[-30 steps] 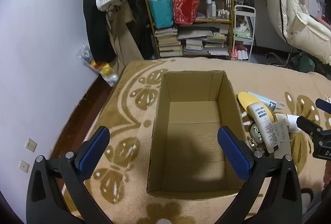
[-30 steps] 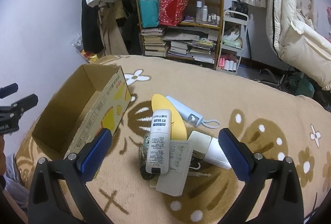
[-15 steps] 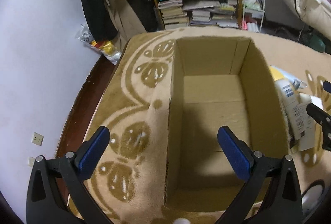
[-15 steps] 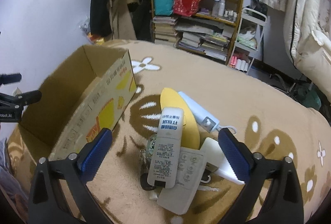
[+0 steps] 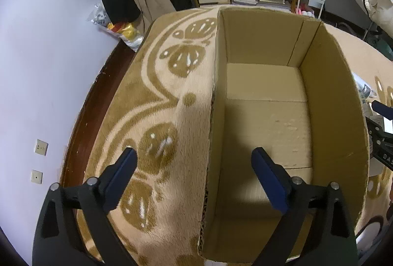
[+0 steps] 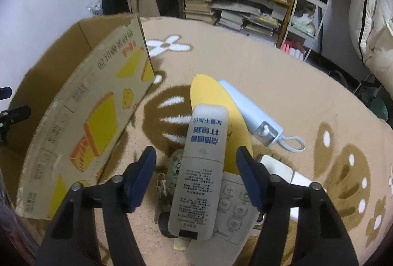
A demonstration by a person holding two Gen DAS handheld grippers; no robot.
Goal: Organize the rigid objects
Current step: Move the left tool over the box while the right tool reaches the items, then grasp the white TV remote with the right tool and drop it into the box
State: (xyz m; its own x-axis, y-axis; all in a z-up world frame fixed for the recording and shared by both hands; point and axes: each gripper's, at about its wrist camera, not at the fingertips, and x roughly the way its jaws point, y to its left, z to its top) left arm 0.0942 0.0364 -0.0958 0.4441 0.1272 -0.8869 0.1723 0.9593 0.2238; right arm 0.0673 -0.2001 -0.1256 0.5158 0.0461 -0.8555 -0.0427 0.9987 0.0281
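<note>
matt brown cardboard box (image 5: 331, 84) on fuzzy pile carpet (image 5: 172, 123); smooth, slightly glossy plastic white bottle (image 6: 201, 167)

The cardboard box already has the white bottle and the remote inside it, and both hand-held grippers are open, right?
Not quite. The cardboard box has nothing inside it, as the left wrist view shows. The white bottle and the remote lie on the rug beside it in the right wrist view. Both the left hand-held gripper and right hand-held gripper are open.

left gripper (image 5: 194, 177) | right gripper (image 6: 196, 172) | black frames | blue fingers (image 6: 141, 178) | silver screws
</note>
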